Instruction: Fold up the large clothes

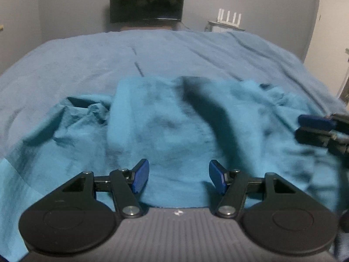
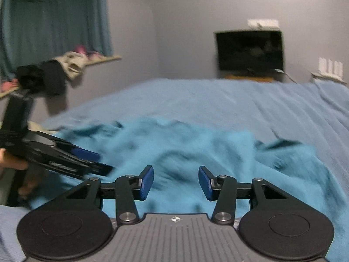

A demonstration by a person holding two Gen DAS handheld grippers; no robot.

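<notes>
A crumpled turquoise garment [image 1: 174, 120] lies spread on the blue bed cover [image 1: 87, 61], with a dark fold running across its middle. My left gripper [image 1: 179, 179] hovers over the garment's near edge with its blue pads [image 1: 141, 179] wide apart and nothing pinched. In the right wrist view the same garment [image 2: 196, 148] fills the foreground. My right gripper [image 2: 176, 182] stands open above it, pads clear of the cloth. Each gripper shows in the other's view: the right gripper [image 1: 305, 127] at the right edge, the left gripper [image 2: 98, 161] at the left, held by a hand [image 2: 13, 163].
A dark screen [image 1: 147, 2] stands past the bed's far end, with a white router [image 1: 229, 17] on a shelf to its right. A curtain [image 2: 54, 17] and a pile of clothes [image 2: 56, 69] on a ledge are at the left. The bed cover [image 2: 218, 100] stretches flat beyond the garment.
</notes>
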